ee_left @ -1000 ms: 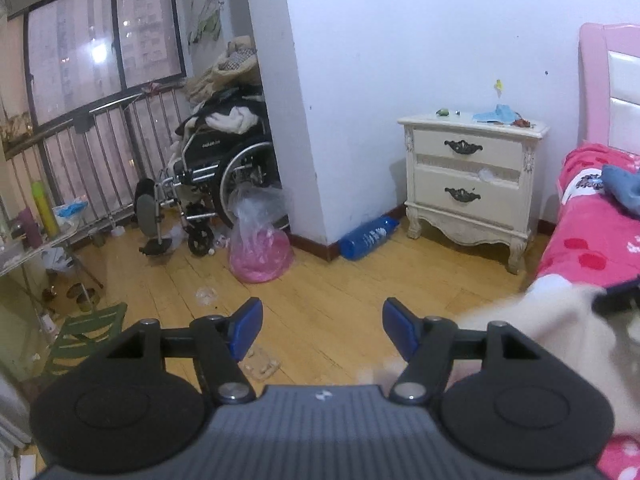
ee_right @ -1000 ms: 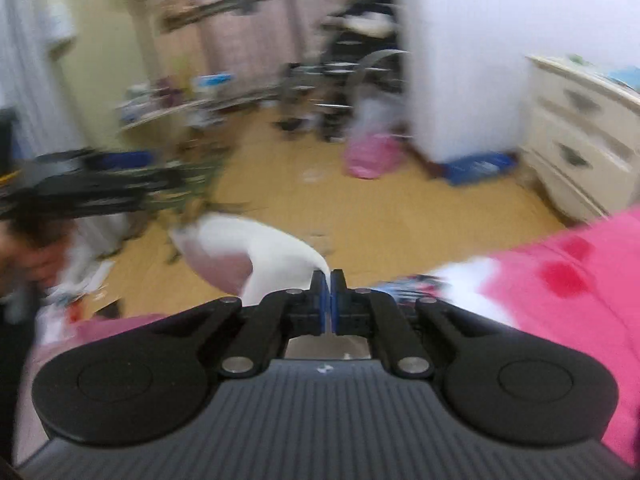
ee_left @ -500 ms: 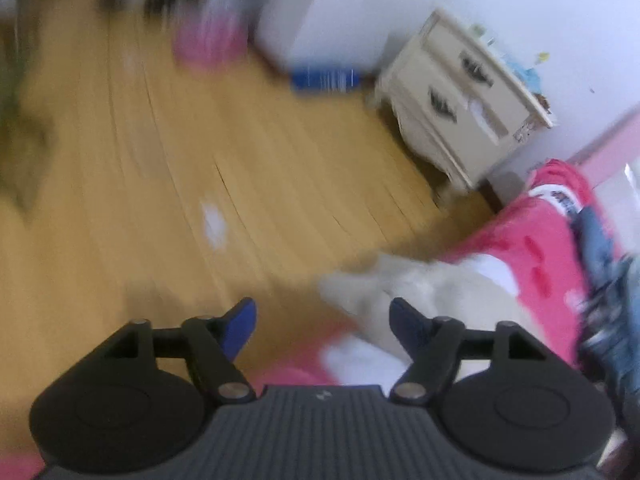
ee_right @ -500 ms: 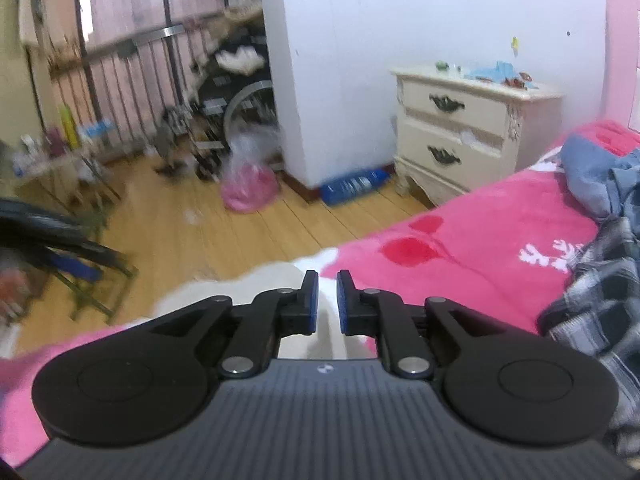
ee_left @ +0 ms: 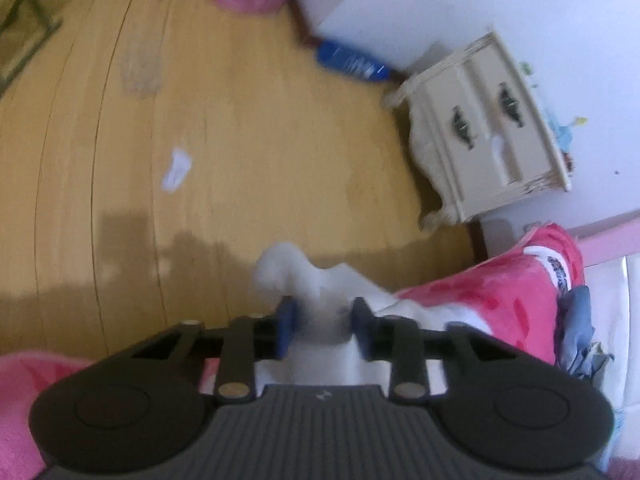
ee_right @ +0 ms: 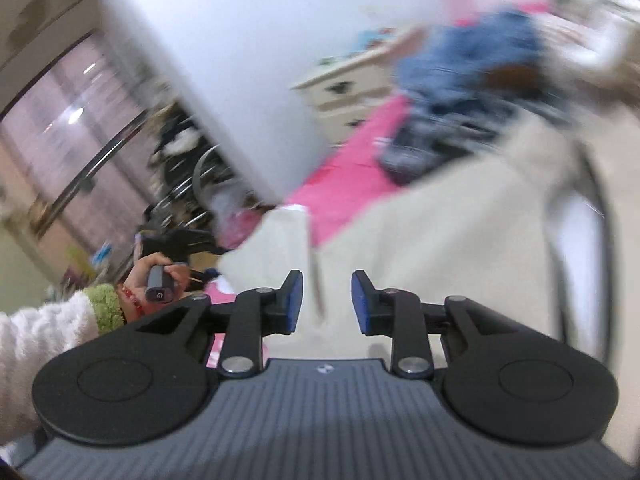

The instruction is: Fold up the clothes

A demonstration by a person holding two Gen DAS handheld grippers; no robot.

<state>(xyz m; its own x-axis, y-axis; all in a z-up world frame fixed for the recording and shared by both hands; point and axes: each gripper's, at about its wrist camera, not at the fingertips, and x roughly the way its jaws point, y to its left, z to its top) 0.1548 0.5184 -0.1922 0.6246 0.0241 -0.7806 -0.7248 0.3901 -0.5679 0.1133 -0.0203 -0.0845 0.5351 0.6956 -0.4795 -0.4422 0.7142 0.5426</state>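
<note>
On the bed edge: we see a cream garment on the pink blanket.
Left gripper: jaws spread, cloth between.
Right gripper: jaws spread over it.

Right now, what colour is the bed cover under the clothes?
Bright pink bed cover with darker red patches, clearest in the left wrist view.

The garment lay on the blanket at the bed's edge, between the left gripper's 2 fingers. Beyond it stretched the floor, with the nightstand against the wall right of a bottle. The clothes pile sat behind the garment.
</note>
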